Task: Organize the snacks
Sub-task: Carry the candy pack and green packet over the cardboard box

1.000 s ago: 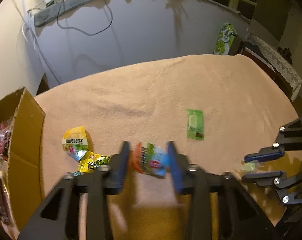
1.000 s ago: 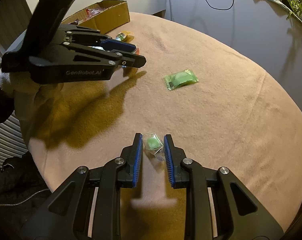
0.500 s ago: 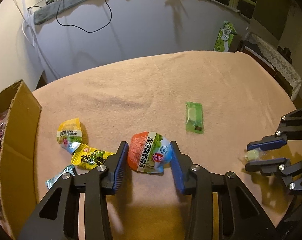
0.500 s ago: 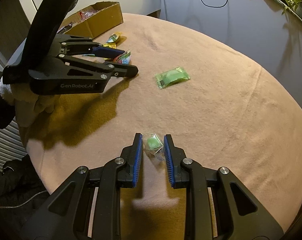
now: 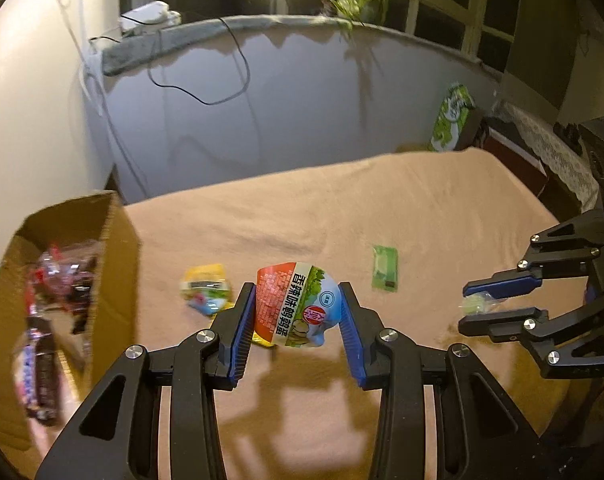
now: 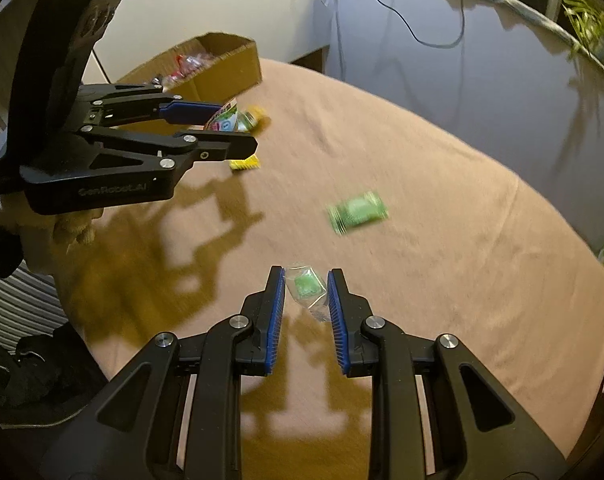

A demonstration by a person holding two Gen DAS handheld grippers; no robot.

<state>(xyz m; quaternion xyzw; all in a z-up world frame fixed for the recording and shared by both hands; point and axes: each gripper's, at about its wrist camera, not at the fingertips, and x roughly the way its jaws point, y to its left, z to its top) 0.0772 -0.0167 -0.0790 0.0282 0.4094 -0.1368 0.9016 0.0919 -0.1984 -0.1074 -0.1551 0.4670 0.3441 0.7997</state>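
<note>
My left gripper [image 5: 298,292] is shut on a round red, green and blue snack pack [image 5: 294,312] and holds it above the tan cloth [image 5: 421,208], just right of the cardboard box [image 5: 118,248]. In the right wrist view, the left gripper [image 6: 238,126] carries the pack [image 6: 226,118] in front of the box [image 6: 230,72]. The right gripper [image 6: 305,276] is shut on a small green candy in a clear wrapper [image 6: 305,286], raised off the cloth. From the left wrist view the right gripper [image 5: 467,306] and candy [image 5: 475,304] show at the right.
Yellow snack packets [image 5: 206,284] lie on the cloth beside the box, one of them [image 6: 244,164] under the left gripper. A flat green packet [image 5: 385,267] [image 6: 355,212] lies mid-table. The box holds several wrapped snacks. A grey wall with a cable stands behind the table's rounded edge.
The left gripper closed on the round pack and lifted it off the cloth toward the box. The right gripper rose a little with the candy still gripped.
</note>
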